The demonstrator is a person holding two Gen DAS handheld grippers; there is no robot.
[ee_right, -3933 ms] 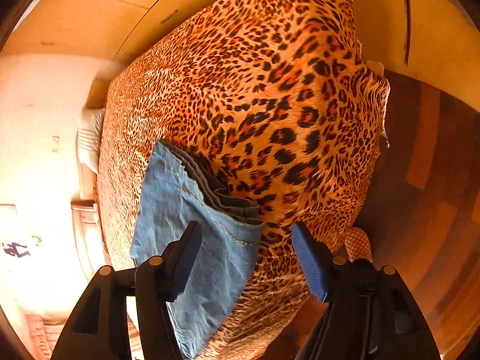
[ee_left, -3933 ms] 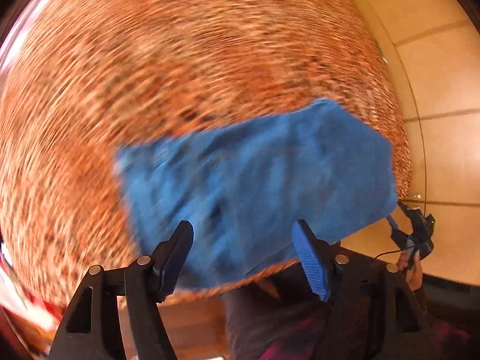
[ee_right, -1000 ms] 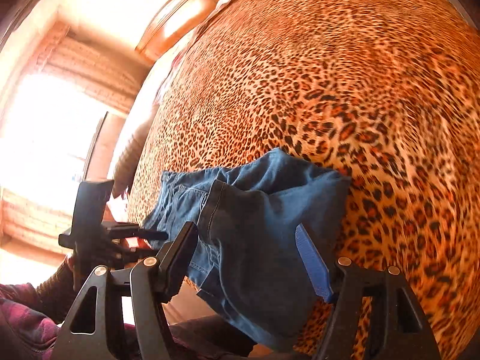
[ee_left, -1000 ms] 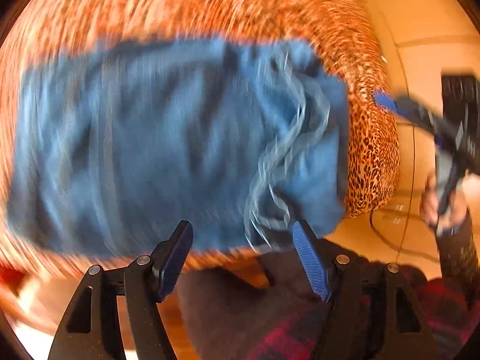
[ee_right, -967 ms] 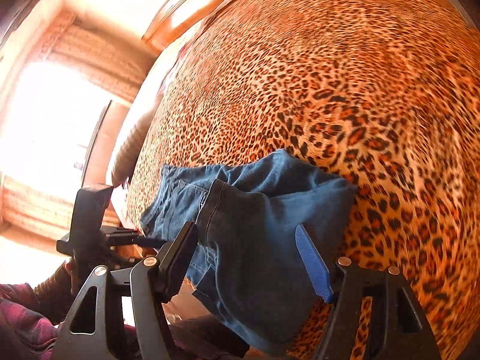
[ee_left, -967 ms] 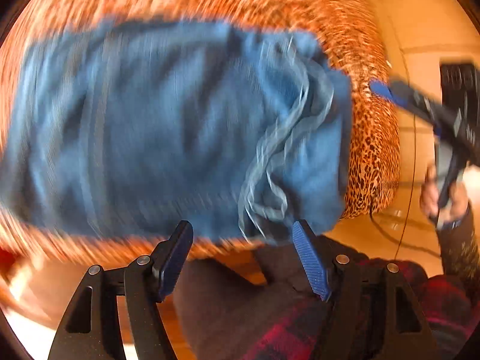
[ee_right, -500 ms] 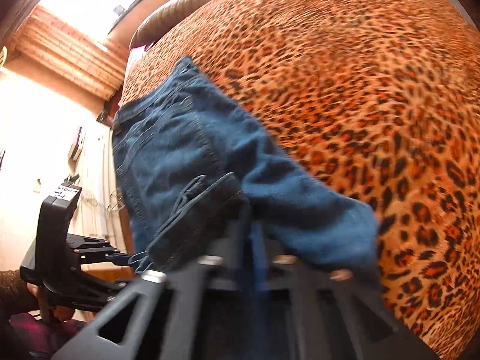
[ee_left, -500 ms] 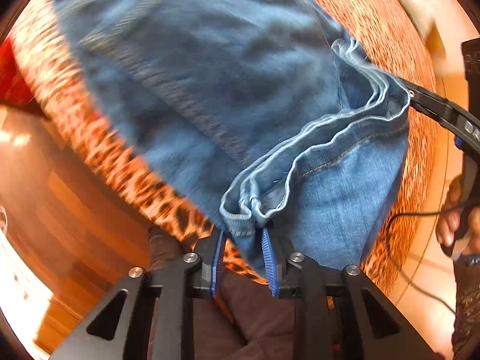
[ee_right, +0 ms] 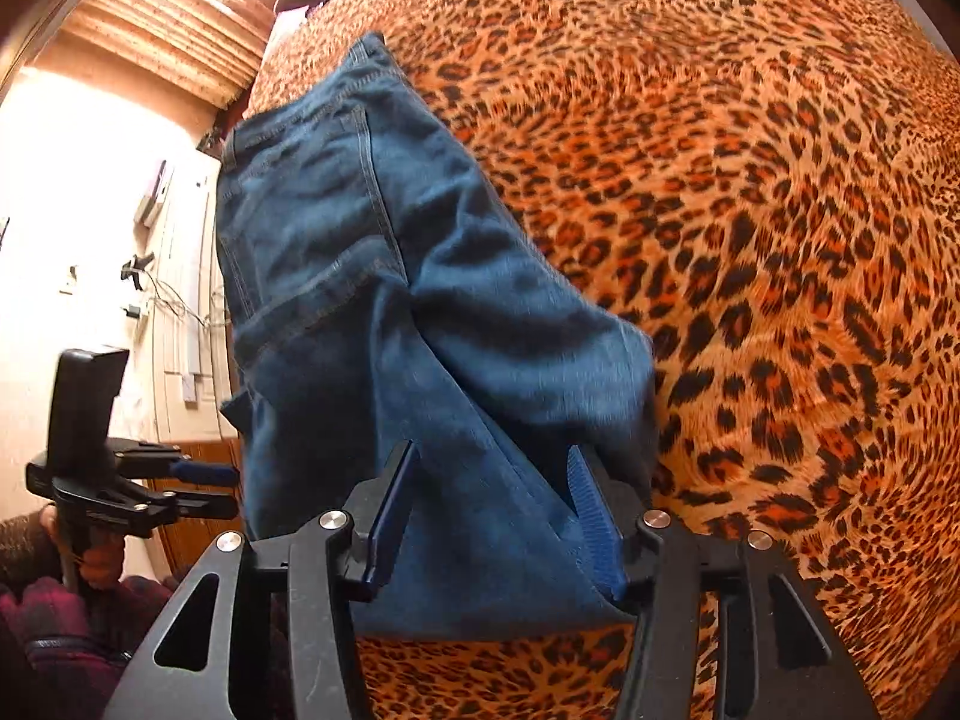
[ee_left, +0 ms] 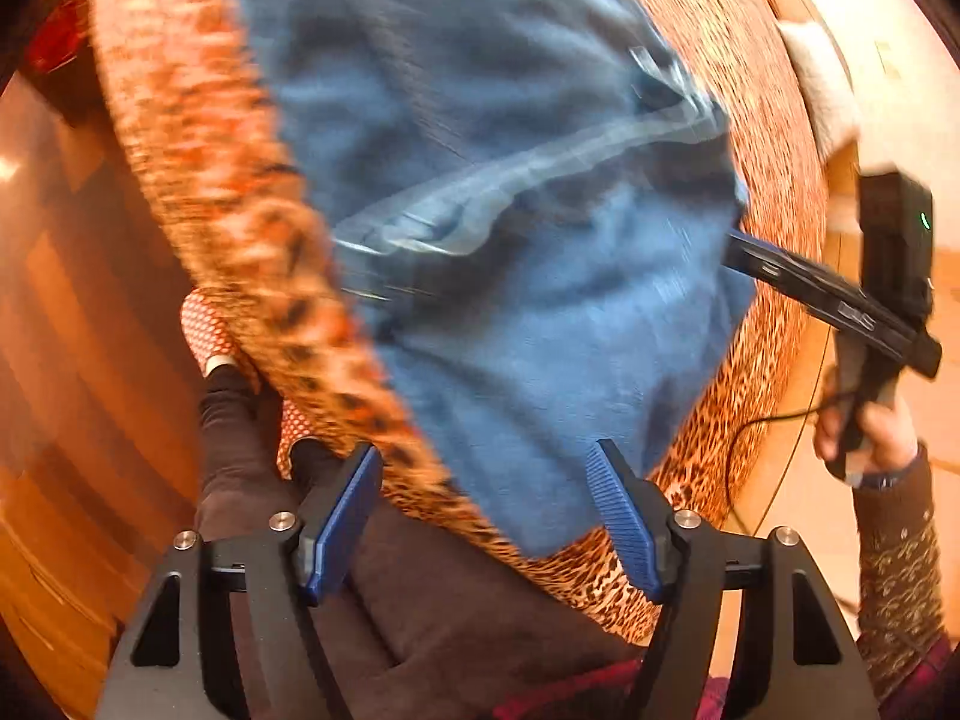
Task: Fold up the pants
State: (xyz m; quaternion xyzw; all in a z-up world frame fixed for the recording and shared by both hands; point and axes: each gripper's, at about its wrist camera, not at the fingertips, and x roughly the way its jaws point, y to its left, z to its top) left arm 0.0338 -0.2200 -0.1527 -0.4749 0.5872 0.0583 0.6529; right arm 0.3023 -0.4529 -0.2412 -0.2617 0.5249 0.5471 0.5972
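Blue jeans [ee_right: 360, 300] lie folded on a leopard-print bedspread [ee_right: 780, 240], close to the bed's near edge. My right gripper [ee_right: 492, 486] hovers over the fold's near end with its jaws opening; denim shows between the pads, which do not press it. In the left wrist view the jeans [ee_left: 510, 180] are blurred and one corner hangs over the bed edge. My left gripper [ee_left: 483, 486] is just in front of that corner, its jaws opening wide and holding nothing. The right gripper's black frame [ee_left: 840, 306] reaches in from the right, its tips hidden behind the denim.
The bedspread [ee_left: 198, 138] drops off to a wooden floor [ee_left: 78, 330] on the left. A person's dark-trousered legs [ee_left: 420, 600] stand against the bed edge, with a dotted slipper [ee_left: 204, 330] below. A cable [ee_left: 762, 438] trails on the floor. A white cabinet [ee_right: 180, 300] stands at the far left.
Half a second ago both grippers were shut on the jeans' edges. Both have since opened and let go, and the jeans have dropped onto the bedspread in a fold.
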